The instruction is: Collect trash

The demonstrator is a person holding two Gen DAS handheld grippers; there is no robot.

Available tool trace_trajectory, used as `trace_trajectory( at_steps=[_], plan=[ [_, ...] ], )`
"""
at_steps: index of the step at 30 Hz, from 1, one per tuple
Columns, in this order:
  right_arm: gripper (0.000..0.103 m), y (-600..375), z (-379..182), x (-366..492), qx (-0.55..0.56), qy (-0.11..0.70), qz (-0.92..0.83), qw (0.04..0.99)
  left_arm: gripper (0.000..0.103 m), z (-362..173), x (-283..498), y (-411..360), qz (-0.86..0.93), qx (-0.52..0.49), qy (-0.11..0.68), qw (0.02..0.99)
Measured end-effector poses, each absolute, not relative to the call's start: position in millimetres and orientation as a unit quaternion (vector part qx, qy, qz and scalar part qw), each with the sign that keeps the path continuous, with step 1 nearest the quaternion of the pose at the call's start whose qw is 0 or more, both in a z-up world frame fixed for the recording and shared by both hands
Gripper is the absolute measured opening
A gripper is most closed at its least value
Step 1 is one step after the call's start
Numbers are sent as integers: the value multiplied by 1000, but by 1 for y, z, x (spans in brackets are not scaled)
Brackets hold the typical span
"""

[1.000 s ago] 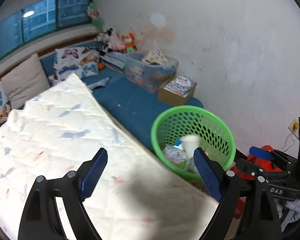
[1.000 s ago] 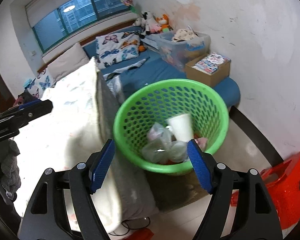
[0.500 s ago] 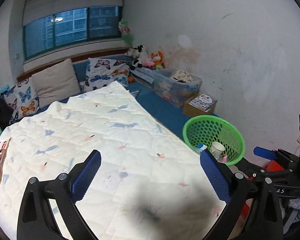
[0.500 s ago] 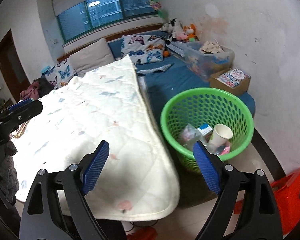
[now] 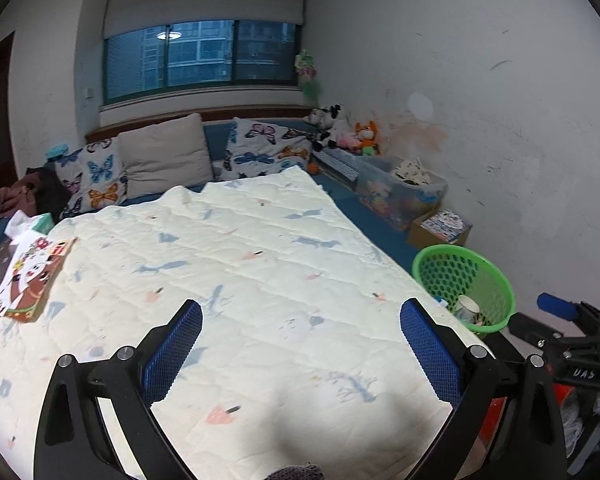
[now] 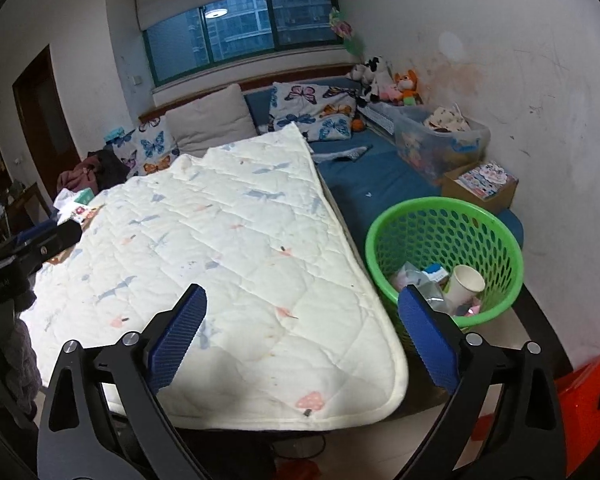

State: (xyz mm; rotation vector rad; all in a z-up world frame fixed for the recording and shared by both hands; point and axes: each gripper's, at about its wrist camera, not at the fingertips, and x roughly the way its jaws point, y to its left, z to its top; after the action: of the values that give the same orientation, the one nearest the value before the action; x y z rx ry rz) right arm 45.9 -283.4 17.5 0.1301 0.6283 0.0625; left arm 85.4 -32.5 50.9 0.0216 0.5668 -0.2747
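Fingers on both tools are spread wide with nothing between them: the left gripper [image 5: 300,340] hangs over the near end of the bed [image 5: 260,272], and the right gripper [image 6: 302,328] hangs over the bed's near right corner.

Starting at the bed's left edge, a flat printed package [image 5: 30,276] lies on the white quilt [image 6: 228,248], and just beyond it towards the head sit a crumpled white paper [image 5: 18,226] and a green tissue pack [image 5: 44,222]. Whether any of these counts as trash I cannot tell for sure; the crumpled paper looks likeliest. It should be very light and soft, so a pinch anywhere across its bulk ought to hold it, though it may collapse and slip from loose fingers. The package looks thin and stiffish; taking it by a raised edge seems wiser than pressing down into the yielding quilt.

Across the middle, the quilt appears bare.

Off the bed's right edge, on the floor against the wall, stands the green basket [image 6: 384,240]. Collected trash already lies inside: a paper cup [image 6: 464,282], crumpled clear plastic [image 6: 414,276] and a small blue-and-white wrapper [image 6: 436,271]. All look light and easily crushed. A red box [image 6: 584,396] sits at the far right.
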Motion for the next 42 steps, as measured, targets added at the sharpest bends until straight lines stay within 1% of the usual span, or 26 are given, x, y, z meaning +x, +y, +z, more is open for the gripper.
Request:
trace_trajectory(
  at_steps=[20,42],
  plan=[
    [99,-233,23,35,15,292,61,954,96,40,48,18,-66,-8,267,961],
    [99,-228,26,30,16,287,65,956,96,42,30,19,-62,-9,255,965]
  ],
)
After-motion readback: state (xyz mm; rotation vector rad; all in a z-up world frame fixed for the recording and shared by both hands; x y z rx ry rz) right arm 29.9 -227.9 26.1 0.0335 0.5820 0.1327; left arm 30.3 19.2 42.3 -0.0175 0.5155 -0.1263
